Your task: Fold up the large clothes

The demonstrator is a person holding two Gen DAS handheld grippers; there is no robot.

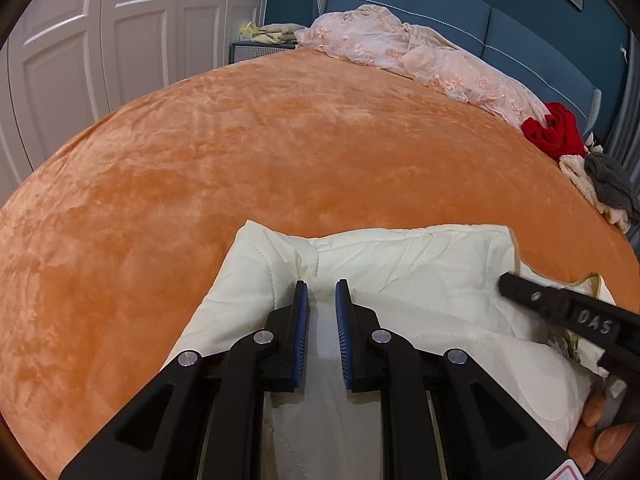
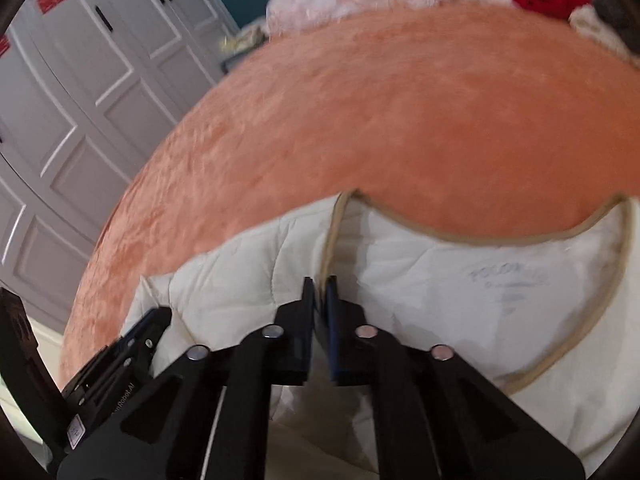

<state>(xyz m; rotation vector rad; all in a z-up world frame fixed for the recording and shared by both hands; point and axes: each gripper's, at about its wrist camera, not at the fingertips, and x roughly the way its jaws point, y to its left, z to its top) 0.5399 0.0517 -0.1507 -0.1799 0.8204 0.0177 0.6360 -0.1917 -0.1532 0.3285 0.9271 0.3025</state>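
Note:
A cream quilted garment (image 1: 404, 264) lies folded at the near edge of an orange bed (image 1: 240, 152). My left gripper (image 1: 322, 286) hovers over its middle with the jaws a little apart and nothing between them. My right gripper (image 2: 319, 282) is over the same garment (image 2: 500, 280), close to its tan-trimmed edge (image 2: 332, 236). Its jaws are almost together with a thin bit of cloth between them. The right gripper's finger shows in the left wrist view (image 1: 560, 308) at the garment's right side. The left gripper shows in the right wrist view (image 2: 136, 340) at lower left.
A pink lace cover (image 1: 420, 56) is heaped along the blue headboard (image 1: 500, 28). Red (image 1: 554, 128), cream and grey clothes (image 1: 608, 180) lie at the far right edge of the bed. White wardrobe doors (image 1: 100, 40) stand to the left.

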